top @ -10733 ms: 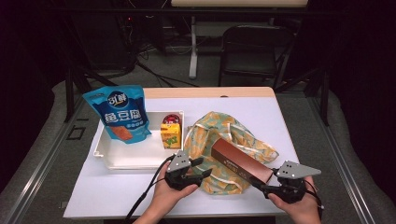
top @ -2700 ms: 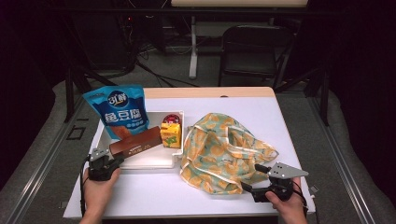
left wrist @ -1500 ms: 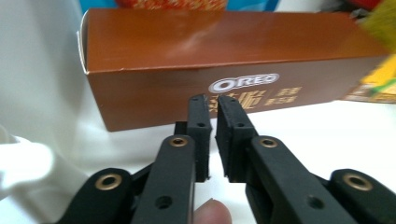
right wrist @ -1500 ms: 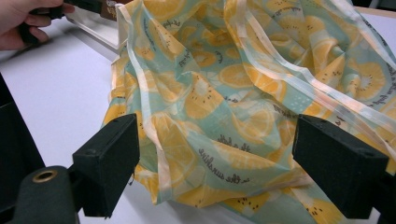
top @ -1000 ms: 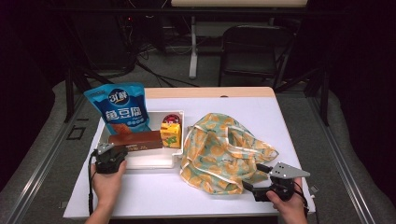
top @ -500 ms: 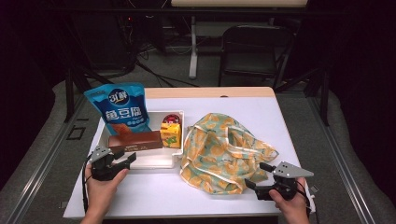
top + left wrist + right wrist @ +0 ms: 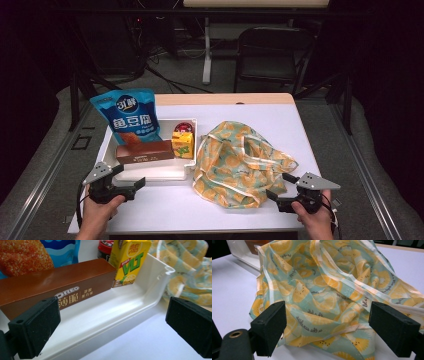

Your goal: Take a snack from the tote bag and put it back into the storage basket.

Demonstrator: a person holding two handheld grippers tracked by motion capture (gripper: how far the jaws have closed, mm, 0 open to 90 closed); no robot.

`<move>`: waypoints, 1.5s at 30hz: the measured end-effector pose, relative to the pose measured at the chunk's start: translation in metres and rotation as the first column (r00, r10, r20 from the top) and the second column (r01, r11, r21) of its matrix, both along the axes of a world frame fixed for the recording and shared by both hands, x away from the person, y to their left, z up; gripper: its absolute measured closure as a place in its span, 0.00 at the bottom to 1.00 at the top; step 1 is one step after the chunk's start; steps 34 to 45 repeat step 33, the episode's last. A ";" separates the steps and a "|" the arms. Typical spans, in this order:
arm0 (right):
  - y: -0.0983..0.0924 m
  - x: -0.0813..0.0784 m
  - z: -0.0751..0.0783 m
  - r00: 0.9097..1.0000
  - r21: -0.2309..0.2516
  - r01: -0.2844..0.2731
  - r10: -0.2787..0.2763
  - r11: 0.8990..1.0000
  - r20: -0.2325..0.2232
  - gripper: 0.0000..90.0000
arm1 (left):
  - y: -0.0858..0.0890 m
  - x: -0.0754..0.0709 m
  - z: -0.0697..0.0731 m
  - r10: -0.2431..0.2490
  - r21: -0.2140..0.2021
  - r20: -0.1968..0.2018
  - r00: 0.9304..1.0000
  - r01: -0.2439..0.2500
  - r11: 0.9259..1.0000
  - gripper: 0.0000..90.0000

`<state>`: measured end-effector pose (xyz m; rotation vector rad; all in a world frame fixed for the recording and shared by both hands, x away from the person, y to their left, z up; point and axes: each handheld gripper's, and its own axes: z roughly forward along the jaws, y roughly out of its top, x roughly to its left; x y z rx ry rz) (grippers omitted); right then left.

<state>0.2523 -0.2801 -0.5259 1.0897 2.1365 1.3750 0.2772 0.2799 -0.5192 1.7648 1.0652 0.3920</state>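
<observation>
A brown Oreo box [image 7: 145, 151] [image 7: 57, 287] lies lengthwise in the white tray [image 7: 165, 172] [image 7: 150, 282], free of any grip. Beside it stand a yellow juice carton [image 7: 183, 144] [image 7: 128, 261] and a red-lidded can [image 7: 183, 127]. My left gripper [image 7: 131, 177] [image 7: 112, 327] hovers just in front of the tray's near edge; its jaws have just been opening and stand wide with nothing between them. My right gripper [image 7: 280, 186] [image 7: 334, 330] is open at the near right, facing the lemon-print cloth bag [image 7: 240, 160] [image 7: 332, 290] without touching it.
A blue snack bag [image 7: 127, 116] [image 7: 37, 252] leans at the tray's back left. The white table [image 7: 165, 210] has free room along its front, between the two hands. A dark chair [image 7: 272, 55] and cables sit on the floor behind the table.
My left gripper has let go of the brown box, opened wide and drawn back from the tray toward the near left. The box stays in the tray. My right gripper has hardly moved.
</observation>
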 end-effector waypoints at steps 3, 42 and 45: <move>-0.002 0.000 0.000 1.000 0.011 0.019 -0.019 1.000 0.005 0.16 | 0.007 -0.006 0.000 -0.012 -0.023 0.010 1.000 0.012 1.000 0.00; -0.049 0.004 -0.007 0.983 0.037 0.185 -0.185 0.982 0.000 0.16 | 0.035 -0.032 -0.008 -0.058 0.018 0.041 0.997 0.057 0.998 0.00; -0.049 0.004 -0.007 0.983 0.037 0.185 -0.185 0.982 0.000 0.16 | 0.035 -0.032 -0.008 -0.058 0.018 0.041 0.997 0.057 0.998 0.00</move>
